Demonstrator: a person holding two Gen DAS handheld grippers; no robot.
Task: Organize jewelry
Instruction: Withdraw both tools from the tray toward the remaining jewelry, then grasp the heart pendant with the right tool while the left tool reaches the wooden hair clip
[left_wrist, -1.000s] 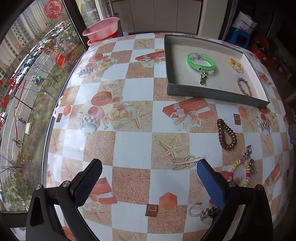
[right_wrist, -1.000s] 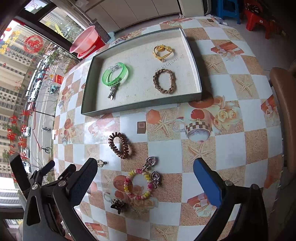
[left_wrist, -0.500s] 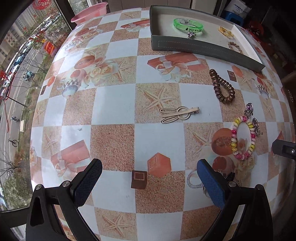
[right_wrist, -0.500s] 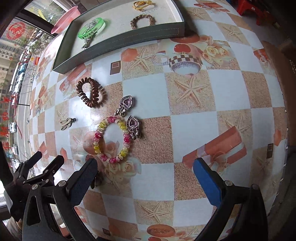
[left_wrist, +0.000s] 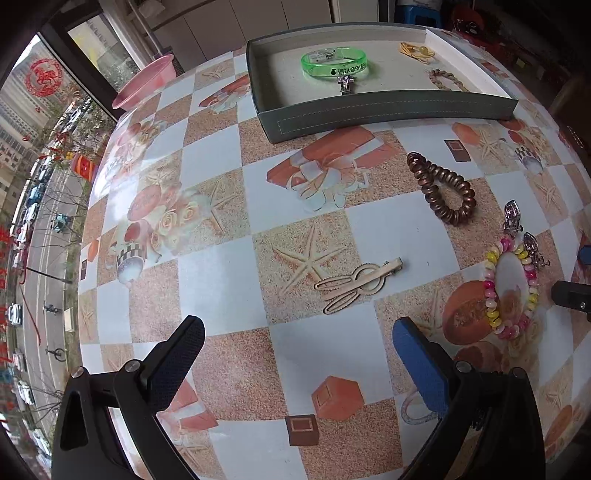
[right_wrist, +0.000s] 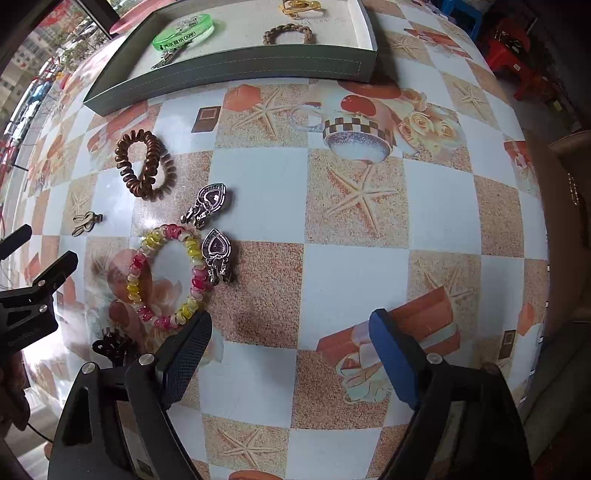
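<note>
Tray (right_wrist: 236, 68) at tabletop (right_wrist: 369, 229) rear w/ wristband (right_wrist: 183, 35) inside; spiral tie (right_wrist: 144, 164), earrings (right_wrist: 208, 203), bead bracelet (right_wrist: 166, 273) in front.

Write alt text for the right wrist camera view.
An open right claw hovers empty over a checkered tablecloth strewn with jewelry: a pink and yellow bead bracelet, two heart-shaped earrings and a brown spiral hair tie. Beyond, a grey tray holds a green wristband.

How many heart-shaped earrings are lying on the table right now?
2. One heart earring lies just past the beaded bracelet, toward the brown coil hair tie; the other earring touches the bracelet's right side. None visible in the tray.
</note>
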